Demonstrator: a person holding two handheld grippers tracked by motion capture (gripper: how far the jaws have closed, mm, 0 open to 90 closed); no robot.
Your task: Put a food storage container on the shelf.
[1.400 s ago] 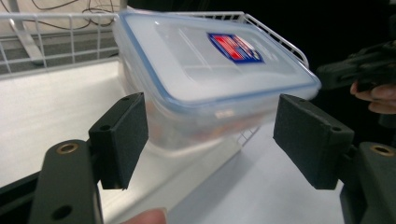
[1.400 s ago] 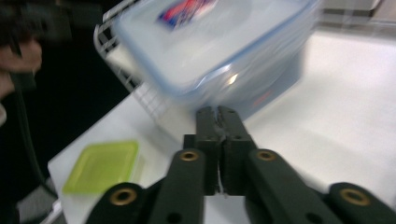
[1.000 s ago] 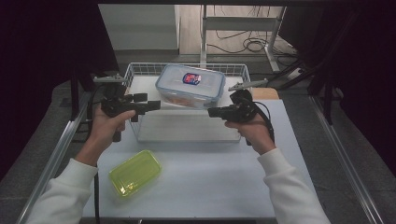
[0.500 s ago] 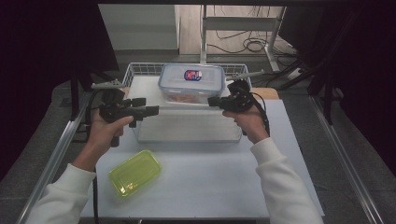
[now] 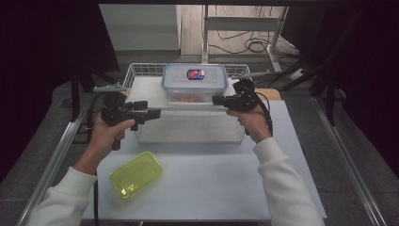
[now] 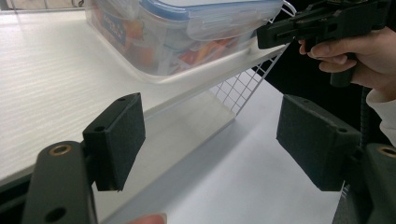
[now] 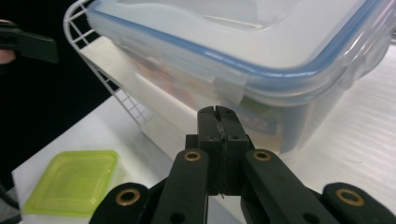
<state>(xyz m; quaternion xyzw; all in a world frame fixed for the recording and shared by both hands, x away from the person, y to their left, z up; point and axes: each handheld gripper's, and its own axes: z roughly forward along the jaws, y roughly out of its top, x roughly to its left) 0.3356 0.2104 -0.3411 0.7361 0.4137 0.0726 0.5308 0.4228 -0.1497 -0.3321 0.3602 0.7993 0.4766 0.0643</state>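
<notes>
Right gripper [image 7: 219,112] – jaws pressed together – sits under the lunch box [image 5: 195,83] clasp; left gripper [image 6: 210,135] gapes empty – prying one-handed could skid the box

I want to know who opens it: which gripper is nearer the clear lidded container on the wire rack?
Right. The right gripper, jaws shut, sits just off the container's side latch. The left gripper, jaws open and empty, hangs farther off, out past the rack's left front corner.
</notes>
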